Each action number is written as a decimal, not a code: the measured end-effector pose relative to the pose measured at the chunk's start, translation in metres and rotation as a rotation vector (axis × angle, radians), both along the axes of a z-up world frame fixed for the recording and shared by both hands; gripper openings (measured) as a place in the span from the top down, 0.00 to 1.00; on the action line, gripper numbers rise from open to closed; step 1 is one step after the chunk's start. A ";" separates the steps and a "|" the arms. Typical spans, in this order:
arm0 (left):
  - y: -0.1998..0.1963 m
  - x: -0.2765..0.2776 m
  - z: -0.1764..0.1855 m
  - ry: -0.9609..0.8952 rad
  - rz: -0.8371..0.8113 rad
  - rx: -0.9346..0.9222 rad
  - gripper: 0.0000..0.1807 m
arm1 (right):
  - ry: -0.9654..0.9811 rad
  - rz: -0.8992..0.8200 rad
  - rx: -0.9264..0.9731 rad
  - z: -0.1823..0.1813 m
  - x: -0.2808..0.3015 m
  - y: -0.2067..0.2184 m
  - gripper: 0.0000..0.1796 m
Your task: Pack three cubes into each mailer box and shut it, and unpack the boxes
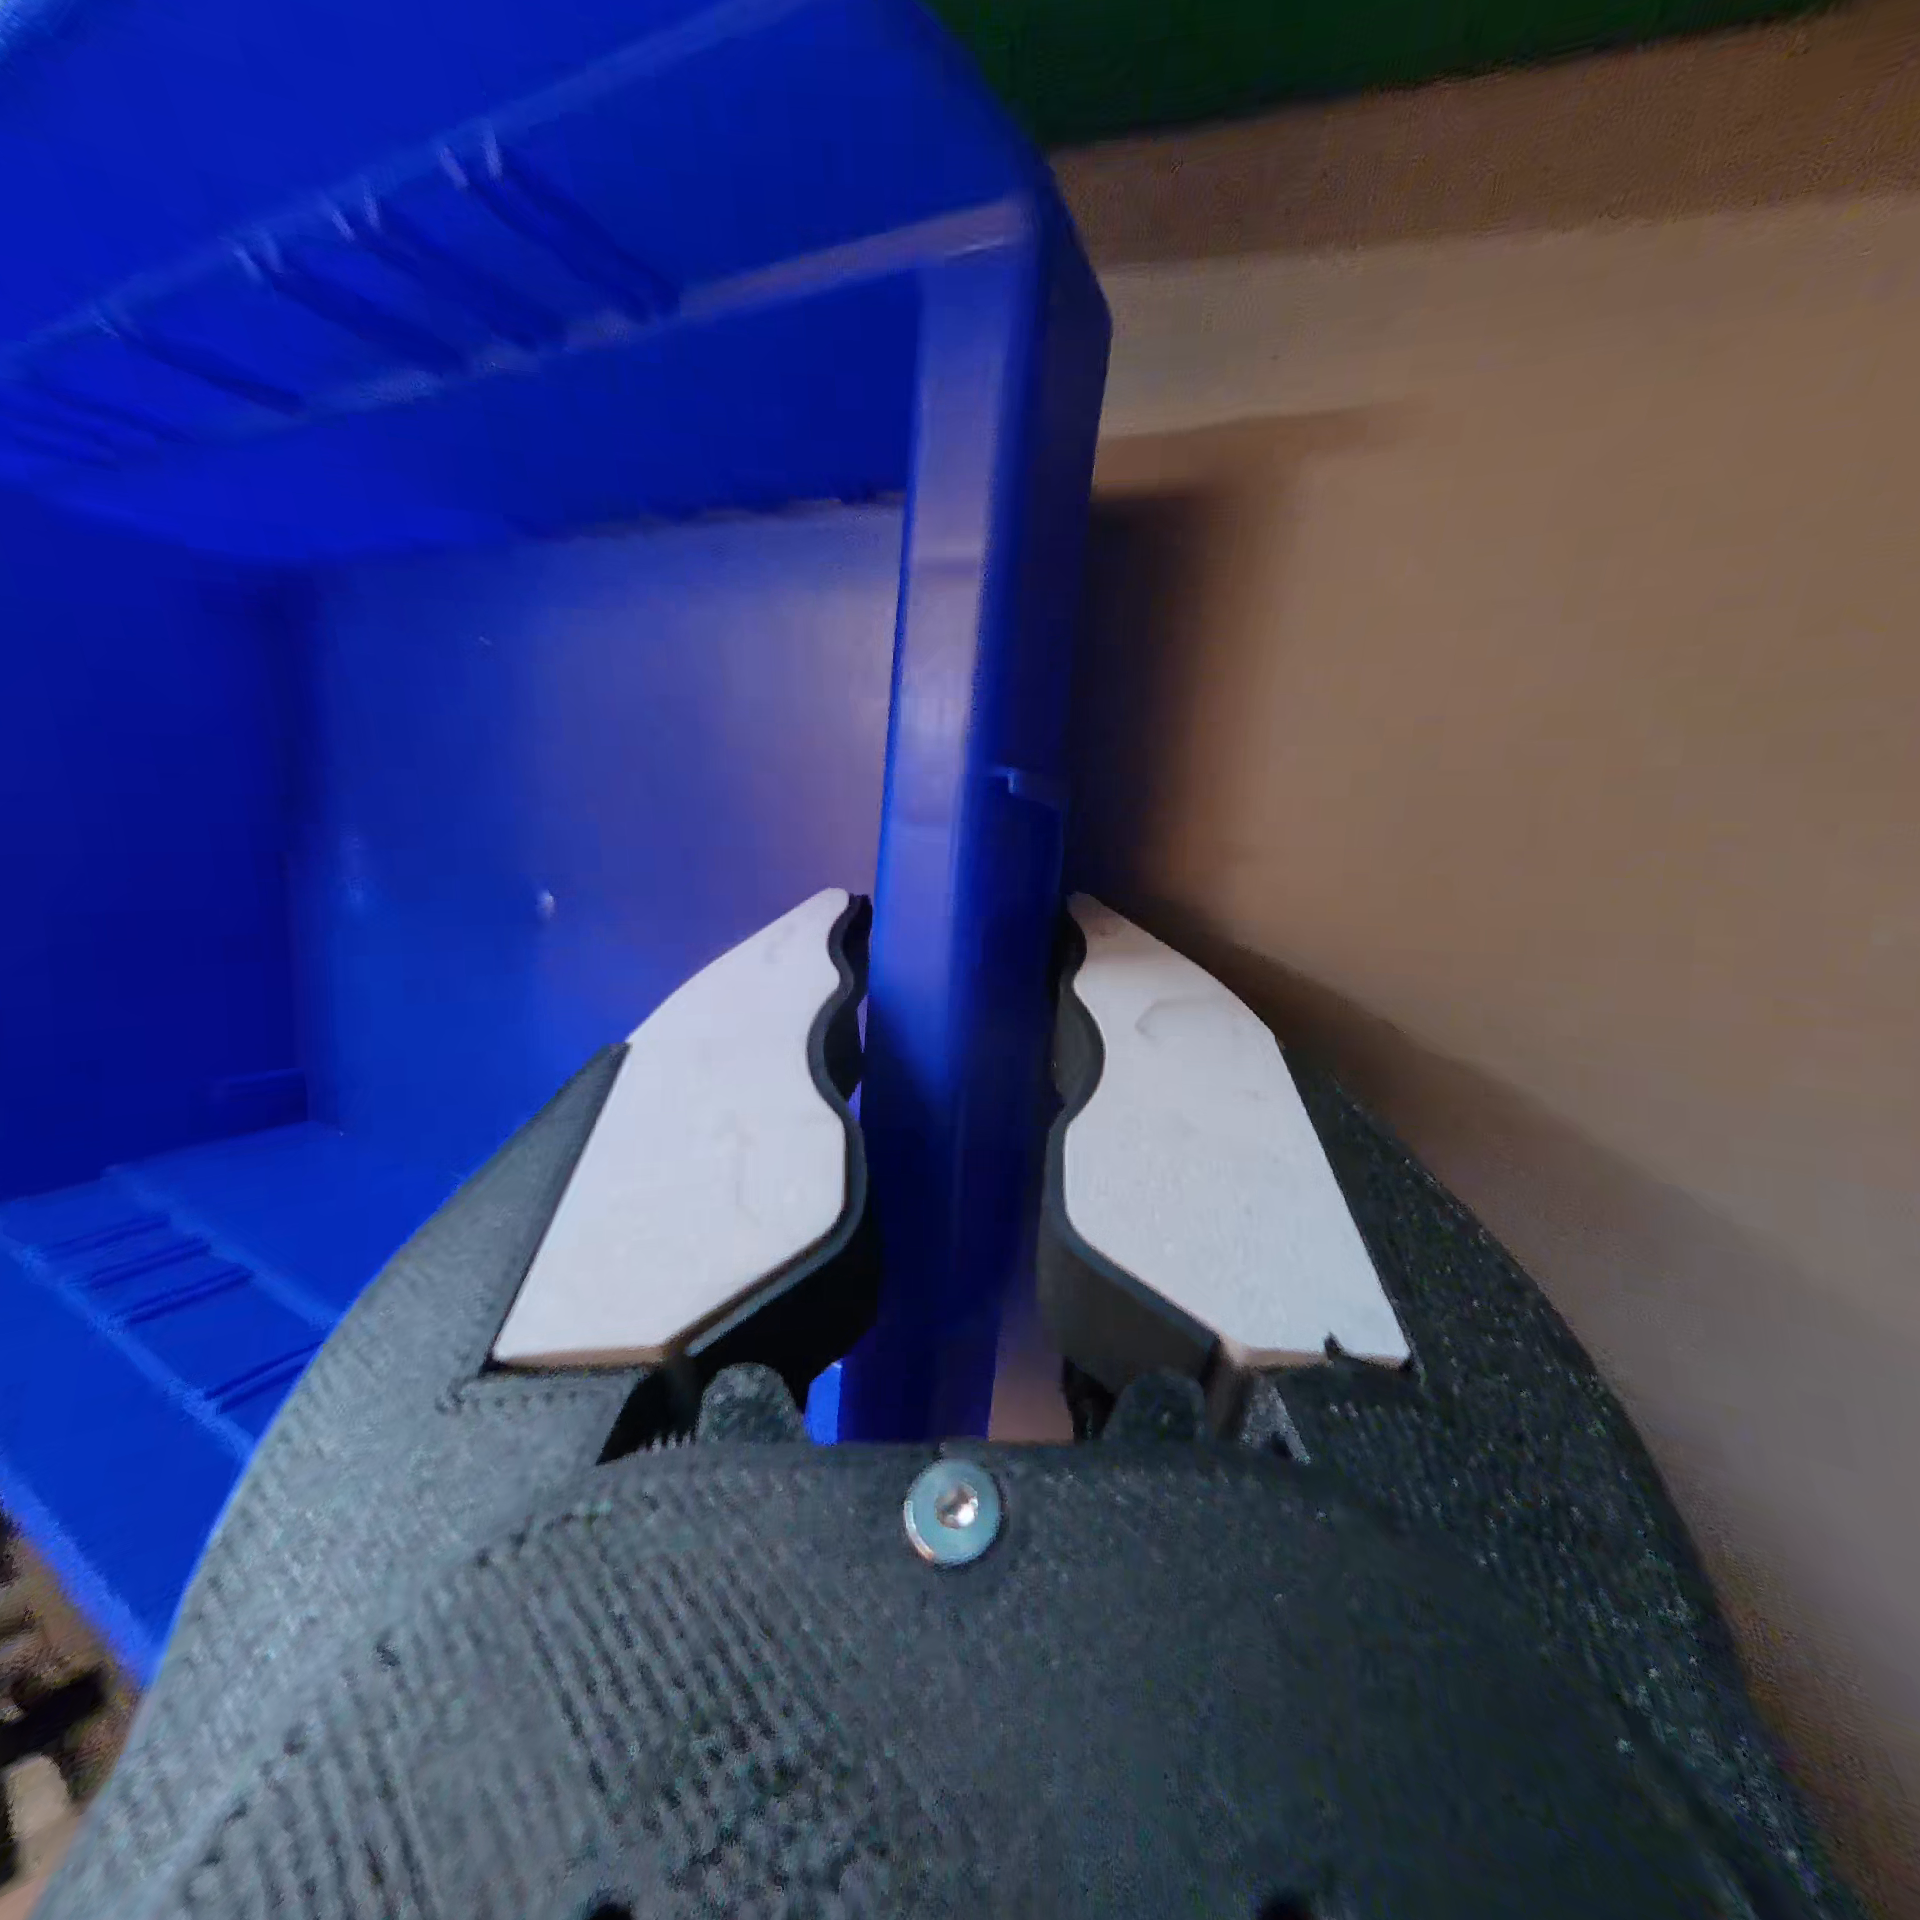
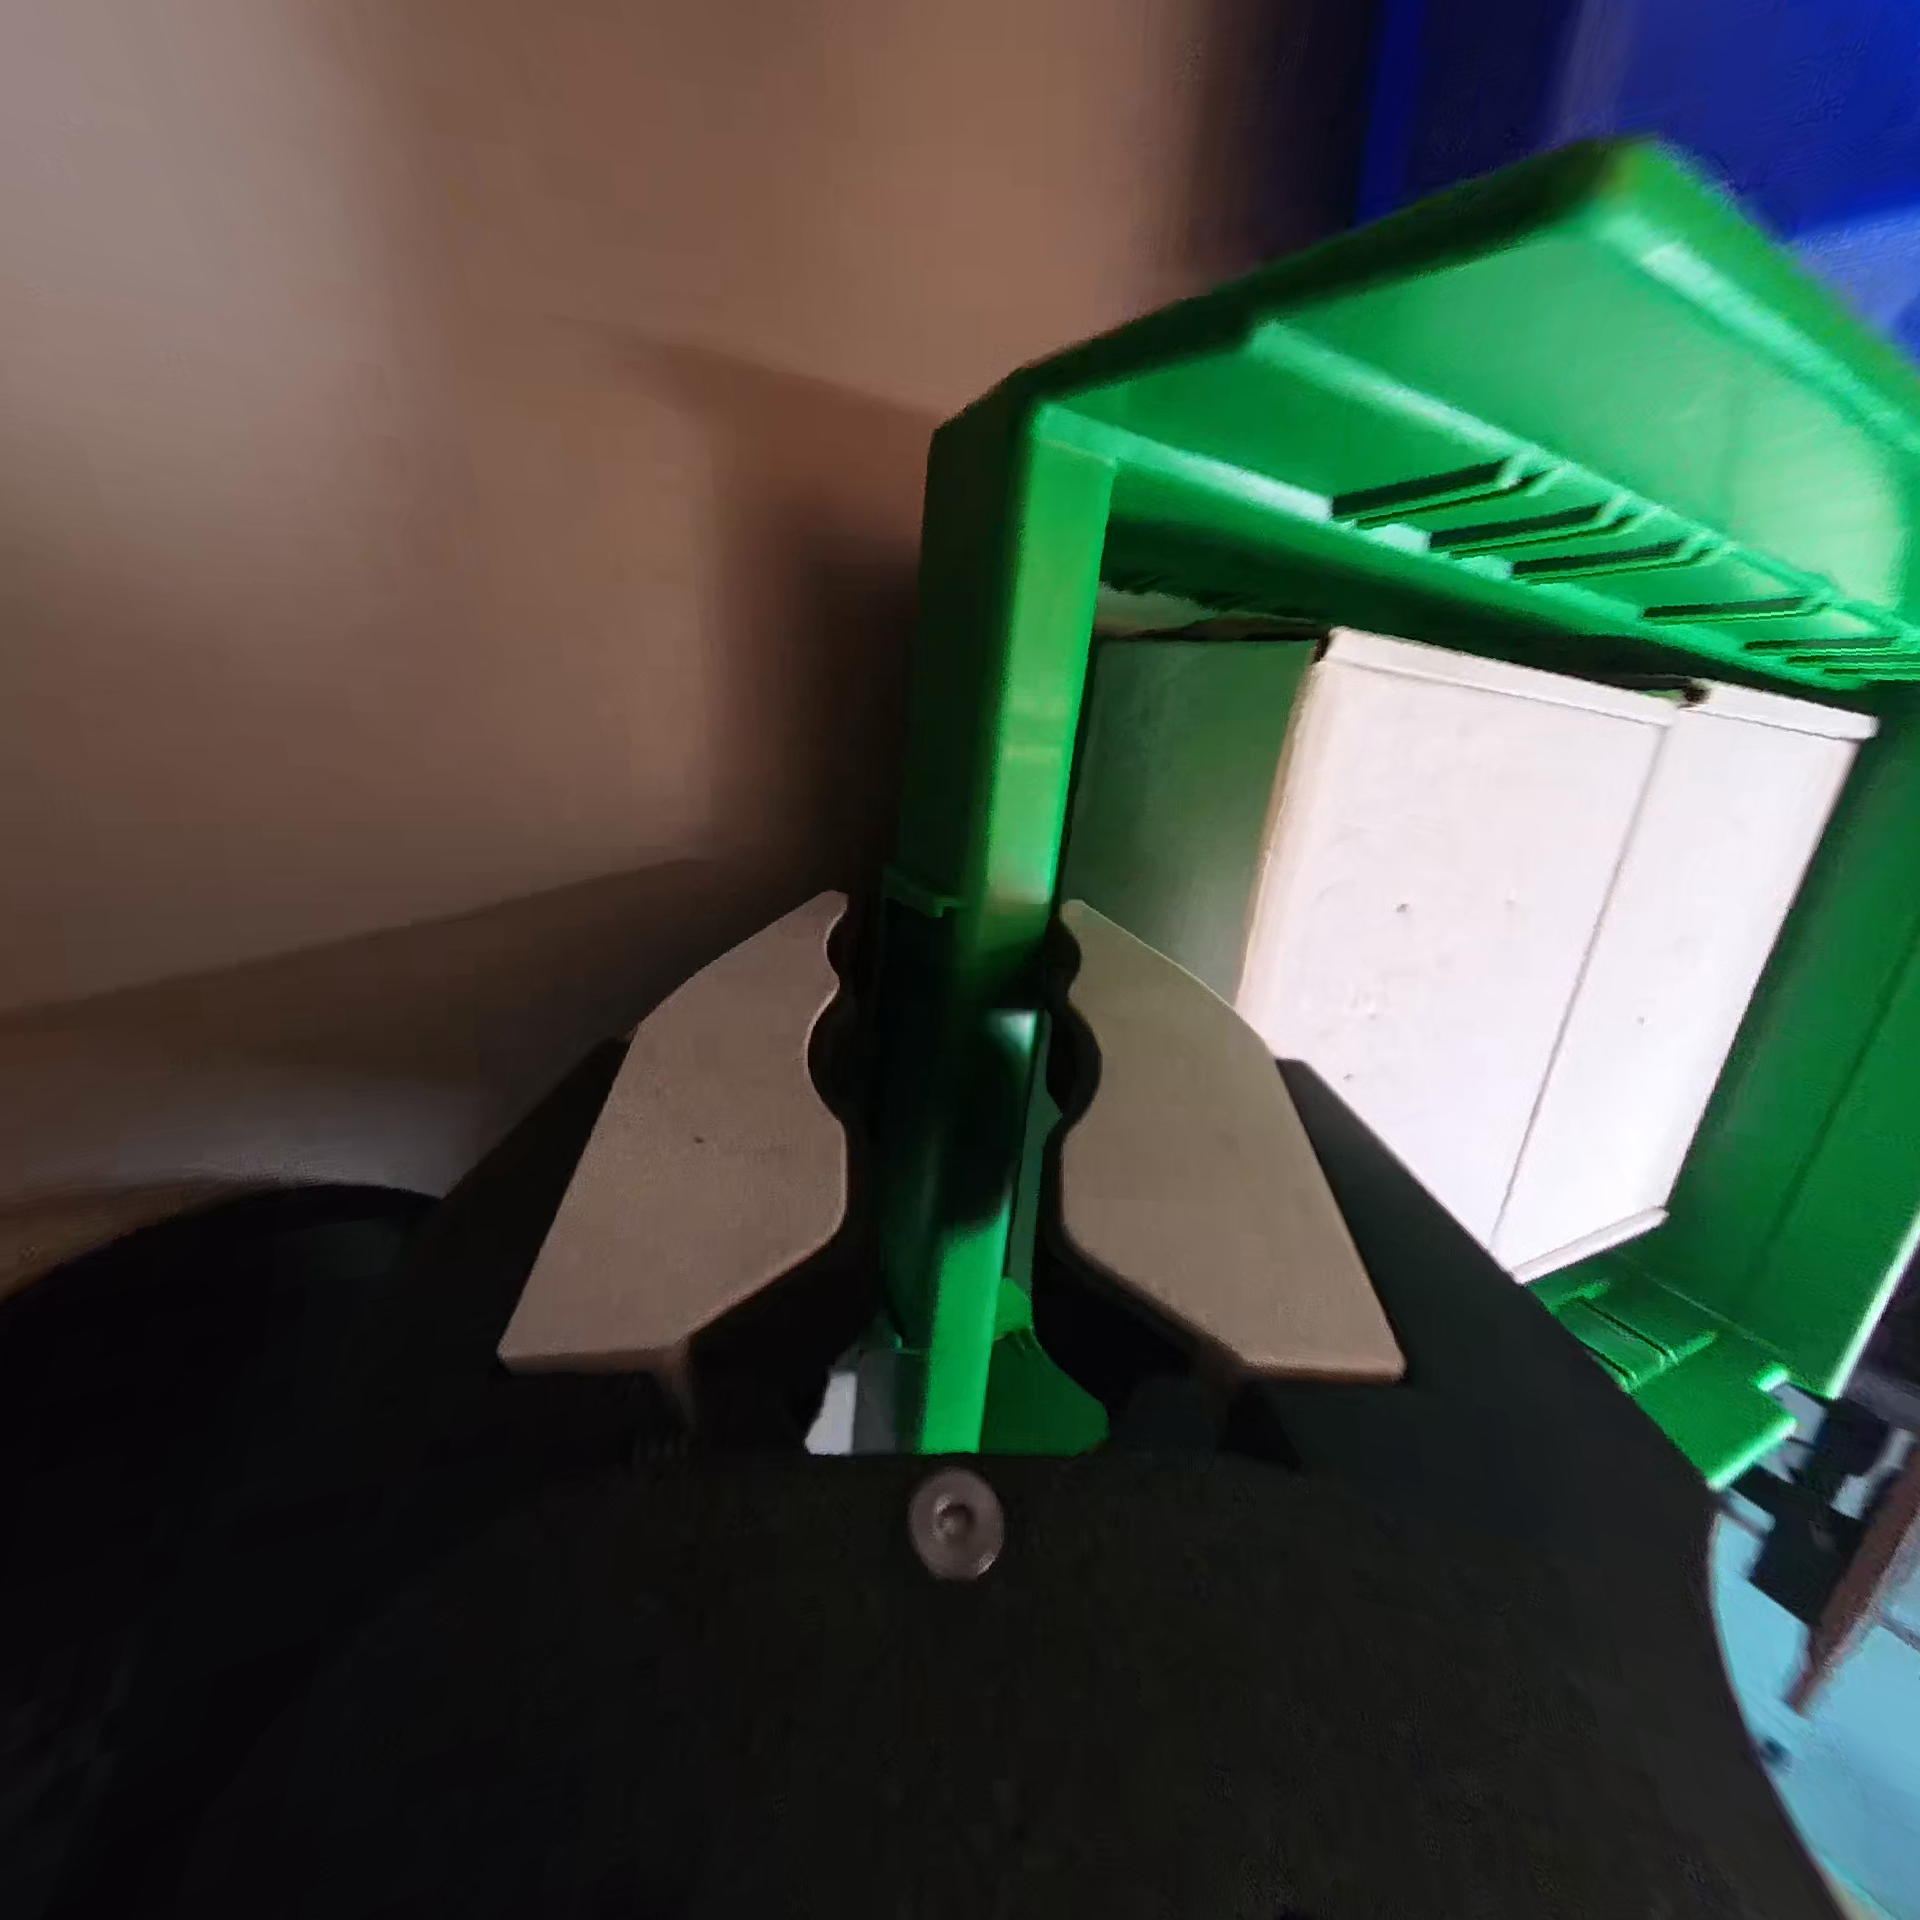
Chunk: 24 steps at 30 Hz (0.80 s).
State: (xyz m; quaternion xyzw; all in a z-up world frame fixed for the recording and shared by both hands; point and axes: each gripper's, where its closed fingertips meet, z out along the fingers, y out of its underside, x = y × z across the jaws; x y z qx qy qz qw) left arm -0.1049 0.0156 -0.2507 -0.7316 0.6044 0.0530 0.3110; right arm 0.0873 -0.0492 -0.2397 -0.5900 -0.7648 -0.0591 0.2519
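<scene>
My left gripper [image 1: 958,935] is shut on the side wall of a blue plastic bin [image 1: 520,727], one finger inside and one outside; the part of the bin's inside that shows is bare. My right gripper [image 2: 951,940] is shut on the side wall of a green plastic bin [image 2: 1507,457], which is tilted. White mailer boxes [image 2: 1538,935] fill the green bin, standing side by side against its floor. No cubes show in either view. Both views are motion-blurred.
A tan cardboard-like surface [image 1: 1507,675] lies beside the blue bin and shows in the right wrist view [image 2: 416,520] left of the green bin. The blue bin [image 2: 1662,125] shows behind the green one. A green edge [image 1: 1351,62] sits at the top. My right fingertips sit around 20 cm from my left ones.
</scene>
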 end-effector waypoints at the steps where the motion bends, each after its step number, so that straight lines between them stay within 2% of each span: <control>1: 0.005 0.005 0.003 -0.013 -0.033 0.051 0.81 | 0.066 -0.009 -0.020 0.007 -0.006 -0.008 0.80; 4: 0.008 0.018 0.029 -0.167 -0.045 0.178 0.72 | 0.379 -0.105 -0.085 0.052 -0.016 -0.024 0.73; 6: -0.002 0.025 0.052 -0.313 -0.020 0.207 0.72 | 0.611 -0.215 -0.069 0.088 -0.001 -0.021 0.73; 9: -0.039 0.053 0.081 -0.635 0.020 0.064 0.71 | 0.872 -0.470 0.021 0.117 0.055 -0.001 0.74; 11: -0.061 0.074 0.091 -0.810 0.065 -0.036 0.69 | 0.973 -0.634 0.030 0.111 0.091 0.008 0.72; 14: -0.073 0.095 0.089 -0.956 0.200 -0.058 0.67 | 1.068 -0.773 -0.039 0.082 0.112 0.010 0.67; 17: -0.074 0.113 0.073 -0.981 0.309 -0.095 0.63 | 1.092 -0.841 -0.077 0.062 0.108 0.015 0.66; 20: -0.067 0.129 0.064 -1.007 0.377 -0.112 0.63 | 1.044 -0.933 -0.093 0.046 0.108 0.029 0.66; 24: -0.051 0.143 0.045 -0.977 0.443 -0.099 0.75 | 1.055 -0.977 -0.074 0.044 0.109 0.037 0.79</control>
